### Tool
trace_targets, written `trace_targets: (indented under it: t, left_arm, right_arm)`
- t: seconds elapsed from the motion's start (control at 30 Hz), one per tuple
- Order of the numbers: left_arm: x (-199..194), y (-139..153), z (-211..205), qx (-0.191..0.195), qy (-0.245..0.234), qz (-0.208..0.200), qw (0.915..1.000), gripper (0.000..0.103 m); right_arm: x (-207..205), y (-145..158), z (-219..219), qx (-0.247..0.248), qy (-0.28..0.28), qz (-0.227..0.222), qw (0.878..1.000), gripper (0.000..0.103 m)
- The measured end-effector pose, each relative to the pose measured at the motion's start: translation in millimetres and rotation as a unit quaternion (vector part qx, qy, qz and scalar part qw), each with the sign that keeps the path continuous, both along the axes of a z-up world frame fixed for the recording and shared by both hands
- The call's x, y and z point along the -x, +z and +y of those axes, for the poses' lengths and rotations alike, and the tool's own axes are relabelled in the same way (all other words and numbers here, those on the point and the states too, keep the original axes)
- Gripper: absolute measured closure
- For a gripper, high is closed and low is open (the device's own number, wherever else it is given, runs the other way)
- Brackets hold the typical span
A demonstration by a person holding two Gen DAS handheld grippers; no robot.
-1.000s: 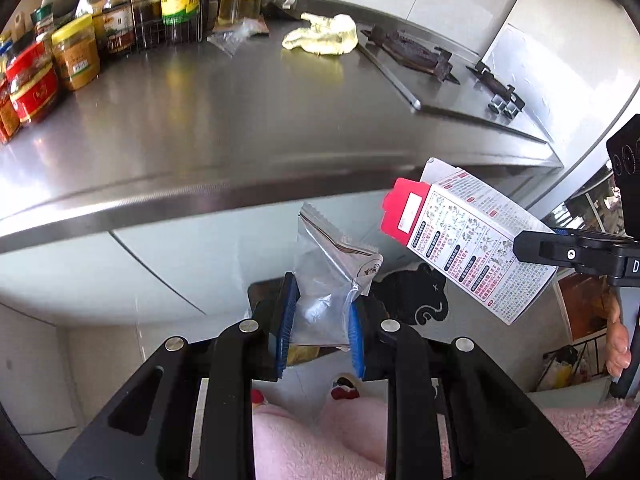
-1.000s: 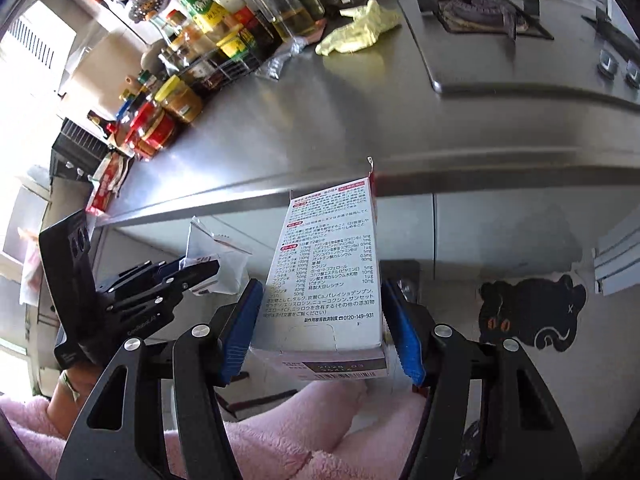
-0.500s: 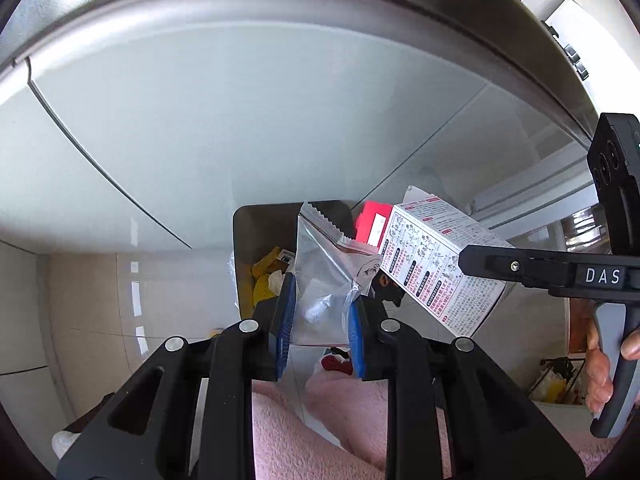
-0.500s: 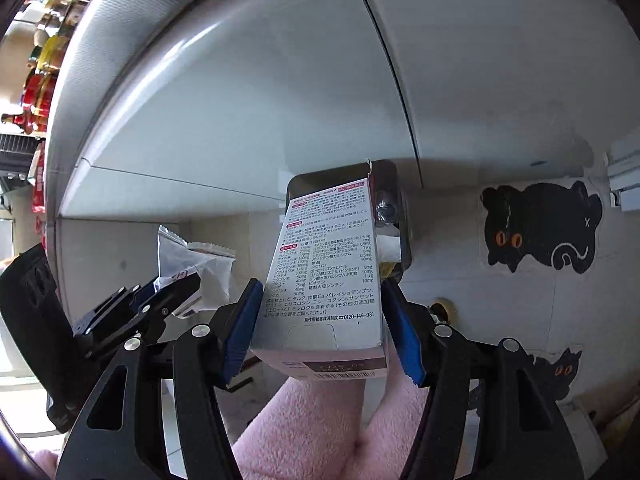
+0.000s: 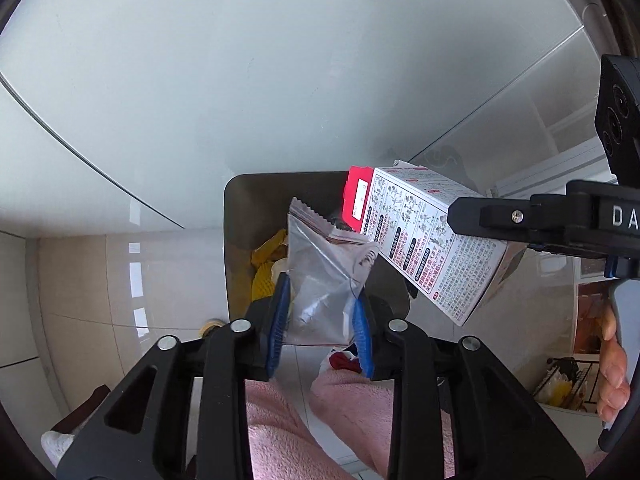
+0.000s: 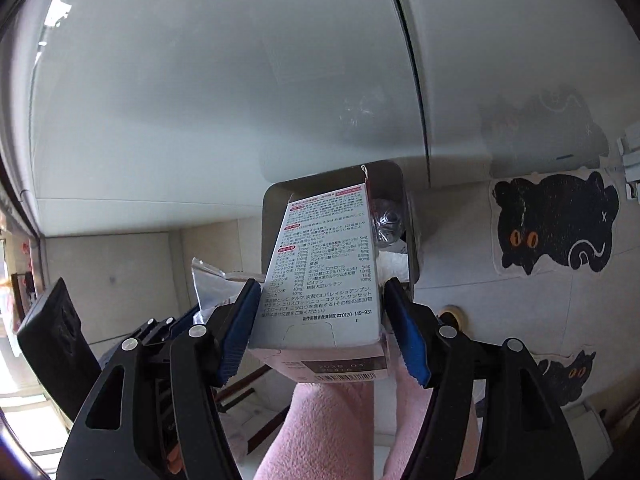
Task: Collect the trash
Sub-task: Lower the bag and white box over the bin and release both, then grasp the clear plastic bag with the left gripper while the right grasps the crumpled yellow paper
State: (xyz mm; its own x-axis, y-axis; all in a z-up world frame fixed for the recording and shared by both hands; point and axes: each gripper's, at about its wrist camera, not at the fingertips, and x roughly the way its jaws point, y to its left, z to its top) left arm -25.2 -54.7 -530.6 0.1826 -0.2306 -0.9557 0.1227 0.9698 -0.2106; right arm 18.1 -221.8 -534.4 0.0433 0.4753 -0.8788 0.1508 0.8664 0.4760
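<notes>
My left gripper (image 5: 320, 324) is shut on a clear and silver plastic wrapper (image 5: 324, 280), held over an open metal trash bin (image 5: 236, 232) on the floor that holds yellow scraps. My right gripper (image 6: 326, 330) is shut on a white printed carton (image 6: 324, 276) with a red flap (image 5: 356, 200), tilted over the same bin (image 6: 394, 176). In the left wrist view the right gripper's finger (image 5: 520, 220) clamps the carton just right of the wrapper. The wrapper (image 6: 212, 284) shows left of the carton in the right wrist view.
Pale cabinet doors (image 5: 280, 60) rise right behind the bin. A black cat mat (image 6: 556, 220) lies on the tiled floor to the right. Pink slippered feet (image 6: 332, 420) stand below the grippers. A wire rack (image 5: 560, 384) stands at far right.
Both grippers have dropped from counter height and tipped down over the bin, carrying the wrapper and the carton. The countertop has left both views.
</notes>
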Motion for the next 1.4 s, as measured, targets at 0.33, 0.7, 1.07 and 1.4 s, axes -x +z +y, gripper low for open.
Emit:
trace_targets:
  t: [0.33, 0.7, 1.07, 1.4]
  left_arm:
    - [2.6, 31.4, 11.7, -0.006, 0.012, -0.015, 0.9998, 0.047]
    - [22.3, 151.8, 19.3, 0.022, 0.019, -0.091, 0.9955, 0.037]
    - [1.0, 257.5, 32.5, 0.032, -0.009, -0.176, 0.9838, 0.023]
    - [-46.0, 321.6, 47.6, 0.047, -0.034, -0.231, 0.9712, 0.008]
  right_arm:
    - [-7.1, 37.9, -3.2, -0.007, -0.009, -0.018, 1.000, 0.017]
    - [29.0, 166.0, -22.4, 0.001, 0.010, -0.143, 0.990, 0.011]
    - [28.6, 276.5, -24.0, 0.027, -0.010, -0.280, 0.959, 0.007]
    - [-17.2, 327.7, -23.5, 0.051, -0.041, -0.341, 0.938, 0.003]
